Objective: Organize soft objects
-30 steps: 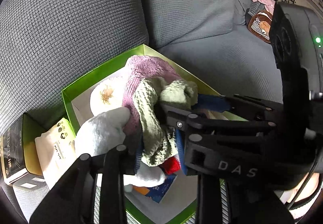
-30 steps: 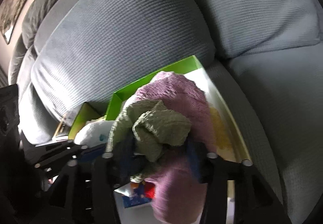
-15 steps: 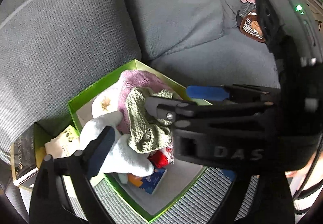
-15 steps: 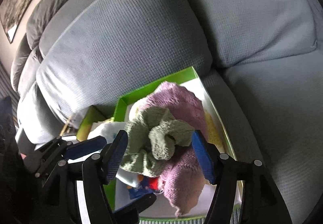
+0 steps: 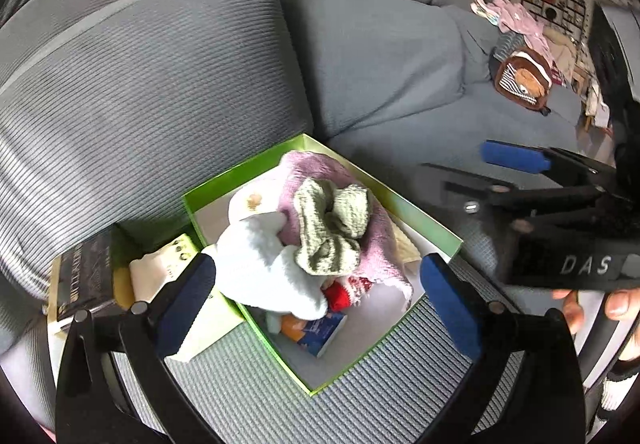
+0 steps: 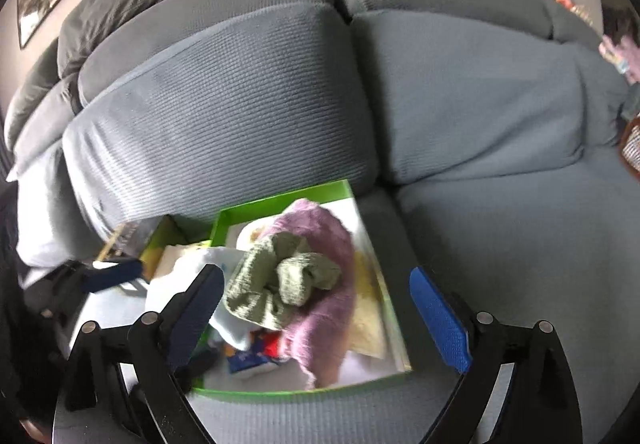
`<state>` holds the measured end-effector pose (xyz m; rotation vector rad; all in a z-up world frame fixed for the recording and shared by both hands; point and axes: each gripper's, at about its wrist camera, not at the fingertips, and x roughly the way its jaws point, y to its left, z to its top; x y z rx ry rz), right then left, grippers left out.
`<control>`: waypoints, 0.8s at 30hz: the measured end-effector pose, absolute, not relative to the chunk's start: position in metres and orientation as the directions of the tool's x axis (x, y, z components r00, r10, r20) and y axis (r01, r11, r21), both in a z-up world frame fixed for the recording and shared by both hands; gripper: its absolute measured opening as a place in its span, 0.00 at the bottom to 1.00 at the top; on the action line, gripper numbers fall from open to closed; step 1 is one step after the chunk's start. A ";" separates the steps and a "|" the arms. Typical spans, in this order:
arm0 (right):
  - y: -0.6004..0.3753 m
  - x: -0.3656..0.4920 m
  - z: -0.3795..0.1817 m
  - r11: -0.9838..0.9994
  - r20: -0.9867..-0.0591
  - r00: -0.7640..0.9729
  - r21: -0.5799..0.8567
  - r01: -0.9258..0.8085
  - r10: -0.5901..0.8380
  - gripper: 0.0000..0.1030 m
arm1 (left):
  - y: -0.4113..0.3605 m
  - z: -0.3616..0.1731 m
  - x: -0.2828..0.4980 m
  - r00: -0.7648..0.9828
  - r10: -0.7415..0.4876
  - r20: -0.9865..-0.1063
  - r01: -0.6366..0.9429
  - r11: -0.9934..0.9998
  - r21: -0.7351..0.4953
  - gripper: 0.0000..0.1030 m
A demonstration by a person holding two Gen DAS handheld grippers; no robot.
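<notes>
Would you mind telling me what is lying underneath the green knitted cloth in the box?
The green knitted cloth rests on a pink knitted cloth and a white plush inside the green box. What lies deeper beneath them is covered.

The sofa [image 5: 168, 91] wears a ribbed, matt grey woven cloth. The green box [image 5: 420, 215] looks like smooth card with a slight sheen — white inside. In it, the olive cloth [image 5: 332, 232] is a coarse, nubbly knit, the pink cloth [image 5: 316, 167] a softer loose knit, and the white plush [image 5: 260, 264] fleecy and matt — beside a glossy printed packet [image 5: 316, 332].
</notes>
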<state>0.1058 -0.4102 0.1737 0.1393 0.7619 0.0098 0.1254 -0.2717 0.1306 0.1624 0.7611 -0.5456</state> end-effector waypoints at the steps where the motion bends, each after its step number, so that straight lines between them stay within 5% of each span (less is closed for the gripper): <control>1: -0.412 0.103 0.175 0.992 -0.687 0.725 0.113 0.054 0.039 0.92 | -0.268 0.132 0.124 0.597 -0.404 -0.693 0.514 0.856 -0.056 0.99; 7: -0.426 0.088 0.176 0.990 -0.698 0.712 0.032 0.134 -0.073 0.92 | -0.247 0.138 0.119 0.611 -0.368 -0.701 0.451 0.889 -0.073 0.99; 24: -0.388 0.075 0.149 1.000 -0.777 0.629 0.004 0.027 -0.014 0.92 | -0.231 0.140 0.118 0.528 -0.333 -0.781 0.316 0.931 -0.183 0.99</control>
